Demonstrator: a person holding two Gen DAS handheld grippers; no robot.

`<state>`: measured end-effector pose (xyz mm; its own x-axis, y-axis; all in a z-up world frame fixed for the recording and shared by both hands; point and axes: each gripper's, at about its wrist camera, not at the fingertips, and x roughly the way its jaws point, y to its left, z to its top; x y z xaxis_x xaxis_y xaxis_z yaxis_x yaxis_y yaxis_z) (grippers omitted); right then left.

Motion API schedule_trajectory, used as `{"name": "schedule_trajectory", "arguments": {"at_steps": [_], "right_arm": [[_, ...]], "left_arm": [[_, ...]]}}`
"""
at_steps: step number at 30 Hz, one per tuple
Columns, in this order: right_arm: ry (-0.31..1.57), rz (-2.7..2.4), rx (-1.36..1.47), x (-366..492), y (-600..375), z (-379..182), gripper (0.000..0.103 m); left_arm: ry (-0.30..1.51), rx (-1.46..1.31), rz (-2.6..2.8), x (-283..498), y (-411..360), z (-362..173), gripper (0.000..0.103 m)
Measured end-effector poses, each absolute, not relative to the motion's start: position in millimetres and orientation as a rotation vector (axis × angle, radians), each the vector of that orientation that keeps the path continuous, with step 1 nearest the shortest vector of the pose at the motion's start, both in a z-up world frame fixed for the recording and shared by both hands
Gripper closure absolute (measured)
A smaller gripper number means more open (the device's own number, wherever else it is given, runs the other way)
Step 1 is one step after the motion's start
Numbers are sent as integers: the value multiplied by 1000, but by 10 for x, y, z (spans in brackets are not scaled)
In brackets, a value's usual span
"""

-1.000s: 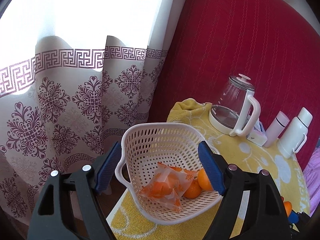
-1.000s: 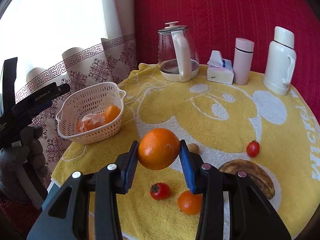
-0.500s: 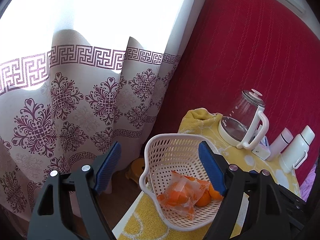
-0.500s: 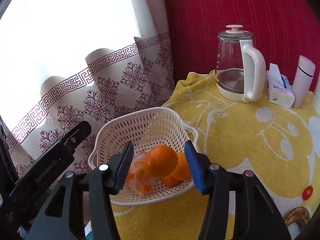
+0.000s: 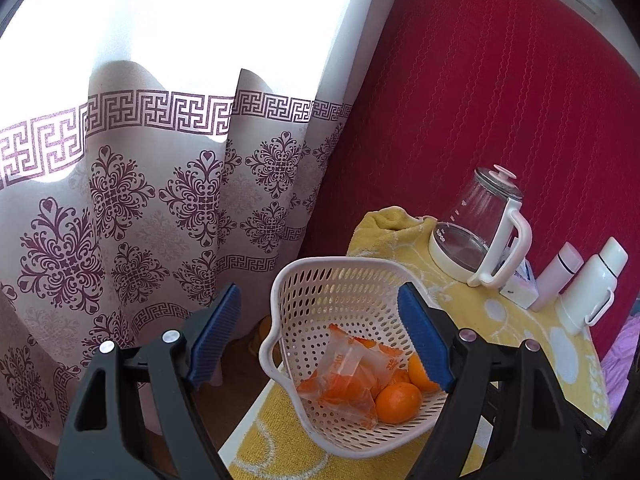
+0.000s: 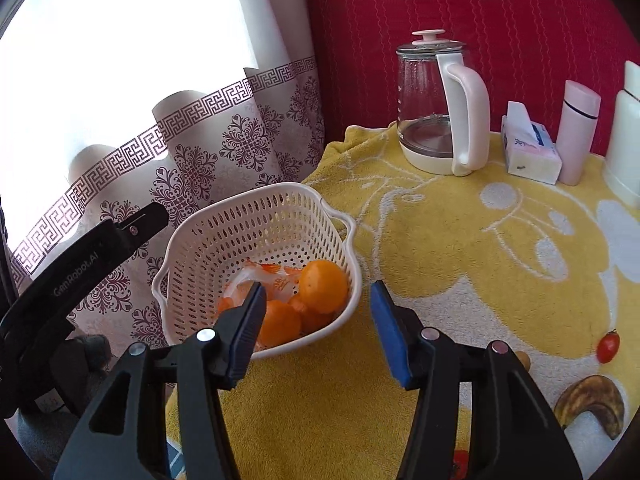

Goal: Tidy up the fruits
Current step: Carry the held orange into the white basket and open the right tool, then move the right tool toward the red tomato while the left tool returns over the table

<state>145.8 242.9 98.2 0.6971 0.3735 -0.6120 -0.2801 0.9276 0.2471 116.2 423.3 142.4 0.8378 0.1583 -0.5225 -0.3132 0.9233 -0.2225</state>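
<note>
At table's left edge, your right gripper (image 6: 318, 320) hangs just over white basket (image 6: 224, 228), jaws wide apart, nothing between blue ribbed pads (image 6: 386, 330). Your left gripper (image 5: 320, 332) also spread wide, empty, basket rim (image 5: 280, 292) between its pads in view; contact unclear. Basket: perforated plastic, rounded, two lug handles. Inside: oranges (image 6: 323, 285), smooth, round, beside crinkled clear packet (image 5: 344, 376) with orange contents. Yellow terry towel (image 6: 440, 260) covers table; cherry tomato (image 6: 608, 346) and browned banana (image 6: 592, 400) lie on it, well apart from basket.
</note>
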Motion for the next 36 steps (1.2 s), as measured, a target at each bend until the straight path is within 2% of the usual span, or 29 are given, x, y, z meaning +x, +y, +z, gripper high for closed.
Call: {"name": "schedule_trajectory", "arguments": {"at_steps": [8, 11, 20, 23, 30, 36], "right_arm": [[723, 315, 142, 1323, 2204, 855, 43], [727, 294, 140, 1272, 2128, 803, 43], [749, 227, 174, 1177, 1789, 649, 43], [752, 202, 196, 1153, 1651, 613, 36], [755, 127, 268, 1142, 1285, 541, 28], [743, 61, 296, 1100, 965, 494, 28]], "left_arm": [[525, -265, 220, 1170, 4025, 1410, 21], [525, -243, 201, 1173, 3919, 1401, 16], [535, -177, 144, 1170, 3611, 1368, 15], [541, -163, 128, 1168, 3522, 1350, 8], [563, -112, 84, 1166, 3271, 1294, 5], [571, -65, 45, 1142, 3063, 1246, 5]]}}
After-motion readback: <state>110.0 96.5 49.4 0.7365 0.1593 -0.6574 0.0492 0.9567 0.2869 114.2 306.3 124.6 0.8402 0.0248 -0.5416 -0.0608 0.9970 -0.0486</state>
